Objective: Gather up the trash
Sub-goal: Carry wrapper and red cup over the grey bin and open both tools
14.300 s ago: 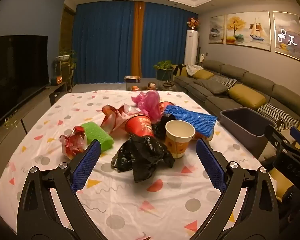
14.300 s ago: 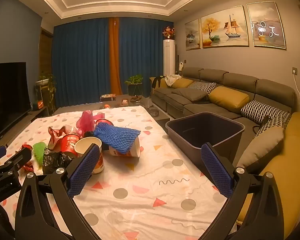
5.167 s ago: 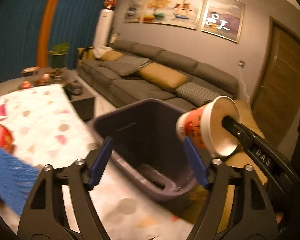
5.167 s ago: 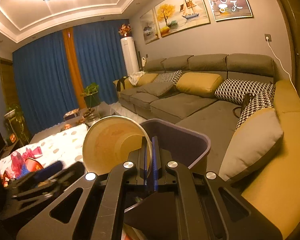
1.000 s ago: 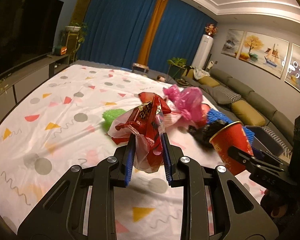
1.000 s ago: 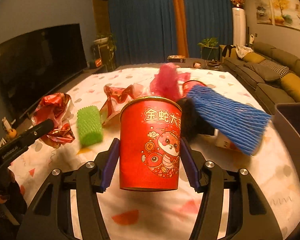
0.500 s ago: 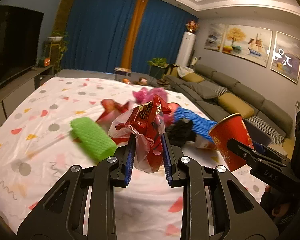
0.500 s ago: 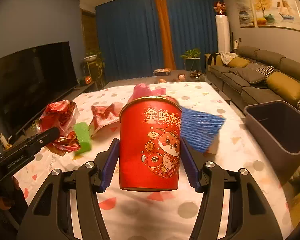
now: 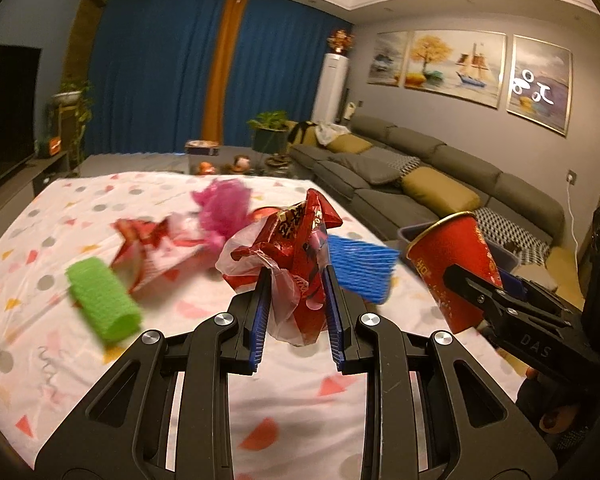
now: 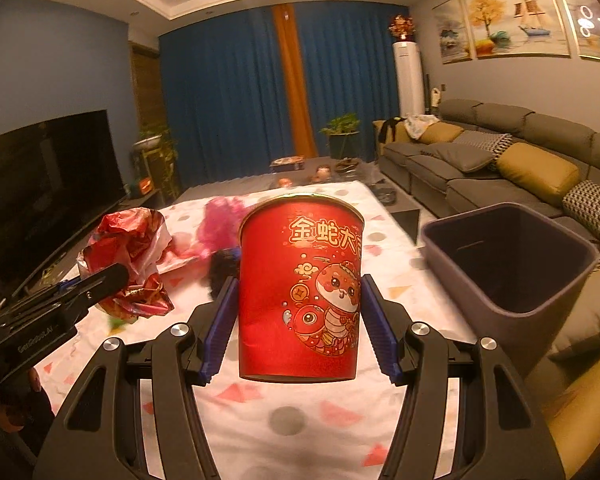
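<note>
My left gripper is shut on a crumpled red snack wrapper and holds it above the table; the wrapper also shows in the right wrist view. My right gripper is shut on an upright red paper cup, lifted off the table; the cup also shows at the right of the left wrist view. A dark grey bin stands beside the table's right edge, open at the top. On the table lie a green foam net, a blue foam net, a pink bag and a red wrapper.
The table wears a white cloth with coloured dots and triangles. A grey sofa with yellow cushions runs along the right wall behind the bin. A television stands to the left. A black bag lies behind the cup.
Both grippers have swung to the right with their loads. The bin has come nearer and larger in the right wrist view. The trash pile has shifted left in both views.
</note>
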Action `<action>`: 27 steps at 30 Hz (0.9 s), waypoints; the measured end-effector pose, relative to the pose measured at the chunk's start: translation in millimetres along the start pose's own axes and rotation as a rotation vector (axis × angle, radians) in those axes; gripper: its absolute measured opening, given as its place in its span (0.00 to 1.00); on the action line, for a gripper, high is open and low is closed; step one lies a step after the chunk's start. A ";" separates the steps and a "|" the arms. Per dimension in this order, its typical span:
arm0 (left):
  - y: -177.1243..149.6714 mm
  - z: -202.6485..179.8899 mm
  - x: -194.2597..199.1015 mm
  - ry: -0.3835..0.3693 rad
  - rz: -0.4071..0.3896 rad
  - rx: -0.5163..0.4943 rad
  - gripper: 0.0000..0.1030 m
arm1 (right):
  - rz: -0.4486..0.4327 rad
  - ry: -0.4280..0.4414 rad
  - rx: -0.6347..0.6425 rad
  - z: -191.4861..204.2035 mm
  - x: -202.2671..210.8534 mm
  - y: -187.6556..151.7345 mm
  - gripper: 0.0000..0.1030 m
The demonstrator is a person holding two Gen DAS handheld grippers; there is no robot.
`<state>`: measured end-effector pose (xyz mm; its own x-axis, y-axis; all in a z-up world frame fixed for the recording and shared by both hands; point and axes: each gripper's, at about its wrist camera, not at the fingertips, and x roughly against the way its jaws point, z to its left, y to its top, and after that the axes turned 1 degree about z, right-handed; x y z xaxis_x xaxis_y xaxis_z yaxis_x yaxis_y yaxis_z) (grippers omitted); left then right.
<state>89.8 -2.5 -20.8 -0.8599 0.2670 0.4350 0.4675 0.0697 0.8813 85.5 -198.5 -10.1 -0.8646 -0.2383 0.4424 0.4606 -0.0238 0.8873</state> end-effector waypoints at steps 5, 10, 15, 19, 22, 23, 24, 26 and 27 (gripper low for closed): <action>6.3 -27.8 -15.9 -0.044 0.003 -0.035 0.24 | -0.023 -0.052 -0.023 -26.1 4.0 4.1 0.57; 17.7 -63.5 -36.6 -0.102 0.003 -0.077 0.24 | -0.049 -0.117 -0.056 -59.2 5.1 9.6 0.58; 30.6 -105.5 -64.4 -0.184 -0.005 -0.101 0.24 | -0.080 -0.197 -0.103 -96.7 6.6 17.3 0.58; 37.1 -137.3 -90.9 -0.242 -0.001 -0.129 0.24 | -0.104 -0.259 -0.144 -126.1 9.8 21.1 0.58; 38.7 -159.8 -114.8 -0.276 0.014 -0.151 0.24 | -0.120 -0.298 -0.166 -146.2 13.1 21.6 0.58; 38.6 -165.8 -121.4 -0.283 0.019 -0.159 0.24 | -0.124 -0.310 -0.172 -150.9 12.9 22.2 0.58; 38.2 -172.1 -129.9 -0.288 0.022 -0.167 0.24 | -0.126 -0.320 -0.178 -155.6 12.5 22.4 0.58; 36.6 -182.0 -145.1 -0.309 0.034 -0.171 0.24 | -0.131 -0.338 -0.194 -165.2 11.8 24.0 0.58; 36.5 -184.9 -149.6 -0.314 0.036 -0.172 0.24 | -0.134 -0.345 -0.199 -168.5 12.0 24.2 0.58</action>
<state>197.7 -217.7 -19.5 -0.7259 0.5506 0.4122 0.4322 -0.1012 0.8961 120.1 -365.6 -5.2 -0.9206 0.1180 0.3723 0.3398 -0.2276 0.9125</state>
